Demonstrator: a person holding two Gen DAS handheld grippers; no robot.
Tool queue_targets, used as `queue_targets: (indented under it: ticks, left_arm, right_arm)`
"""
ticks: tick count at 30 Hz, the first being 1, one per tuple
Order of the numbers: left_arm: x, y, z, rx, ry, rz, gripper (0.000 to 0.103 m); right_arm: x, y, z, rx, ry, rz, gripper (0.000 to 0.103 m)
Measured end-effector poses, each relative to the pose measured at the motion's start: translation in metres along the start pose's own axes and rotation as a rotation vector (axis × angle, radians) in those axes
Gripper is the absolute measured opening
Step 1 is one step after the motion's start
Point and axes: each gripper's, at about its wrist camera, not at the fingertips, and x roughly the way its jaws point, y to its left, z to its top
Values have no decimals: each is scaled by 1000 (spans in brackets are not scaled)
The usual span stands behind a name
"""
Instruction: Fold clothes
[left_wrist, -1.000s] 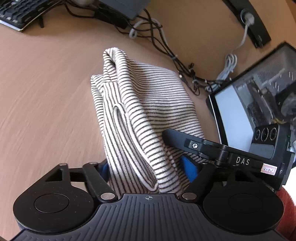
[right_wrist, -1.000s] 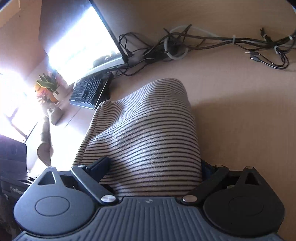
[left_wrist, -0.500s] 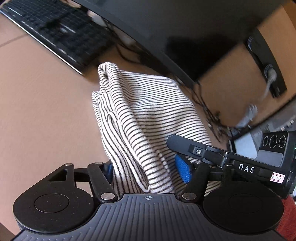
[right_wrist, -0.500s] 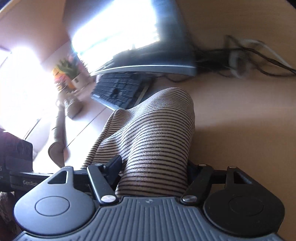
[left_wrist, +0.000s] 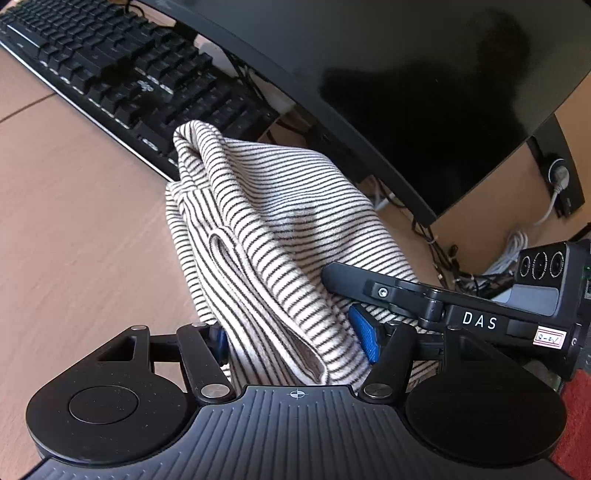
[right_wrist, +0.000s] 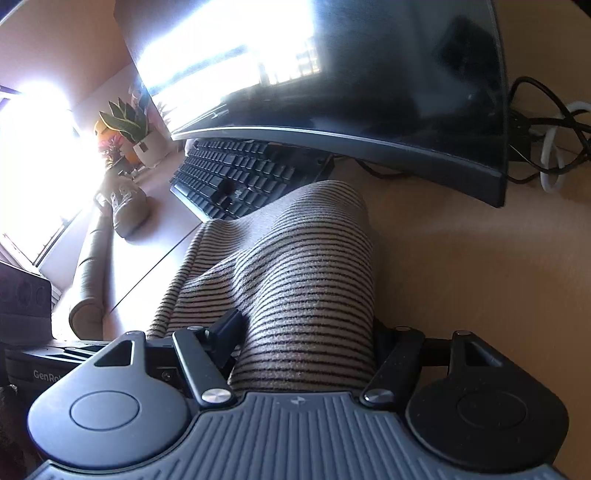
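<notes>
A cream garment with thin black stripes (left_wrist: 273, 236) is bunched into a thick folded bundle and hangs just above the wooden desk (left_wrist: 74, 240). My left gripper (left_wrist: 291, 339) is shut on its near end, blue pads pressing from both sides. In the right wrist view the same garment (right_wrist: 306, 288) runs forward from my right gripper (right_wrist: 306, 332), which is shut on it too. One finger of the right gripper (left_wrist: 369, 284) lies against the cloth in the left wrist view. The bundle's far end droops toward the keyboard.
A black keyboard (left_wrist: 129, 74) and a curved dark monitor (left_wrist: 406, 74) stand close behind the garment. Tangled cables (right_wrist: 546, 155) lie at the back right. A potted plant (right_wrist: 136, 129) and a beige shoe (right_wrist: 125, 206) sit far left.
Both grippers have carried the bundle across the desk toward the keyboard and monitor, which now fill the background. The jaws of both have narrowed on the cloth.
</notes>
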Motion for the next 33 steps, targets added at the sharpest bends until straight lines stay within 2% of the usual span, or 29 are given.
queue_targets:
  ticks: [4,7,10,12,14,16,18,20,23,24,29,31,33]
  left_arm:
    - [2,0,1,9,14,-21,67]
    - [-11,1,3,24,13,-20,67]
    - [-38,3,9,51,-22,-9,69]
    - [-57,2,21,76,-74,-1,69]
    - [-66,-3,40,97,-132,-11,69]
    - [-61,-10,57,112,-155,-38,69]
    - [-45,-17,66,124,-135,-56,69]
    - [-20,-20,67,133,-72,-48,69]
    - [5,-13,54,155,-14,-8,70]
    - [7,-11,51,163,-16,-15,71]
    - [10,-5,56,167,-4,-51,73]
    - [11,-4,57,172,4,-62,74]
    - [11,-1,54,185,-2,-76,77]
  right_arm:
    - [-1,0,-4,16,-12,-17,69]
    - [-6,3,-8,-4,-30,-61,73]
    - [-21,19,-12,-96,-75,-156,75]
    - [-39,41,-20,-230,-134,-207,75]
    - [-51,59,-29,-312,-177,-216,75]
    - [-52,77,-38,-339,-181,-161,75]
    - [-36,94,-53,-383,-112,-119,73]
    - [-15,103,-73,-453,-56,-153,74]
    - [4,120,-110,-696,-100,-286,77]
    - [5,123,-112,-706,-105,-300,77]
    - [-13,111,-81,-481,-96,-192,76]
    - [-30,105,-69,-381,-132,-162,76]
    - [-46,99,-63,-305,-190,-177,77]
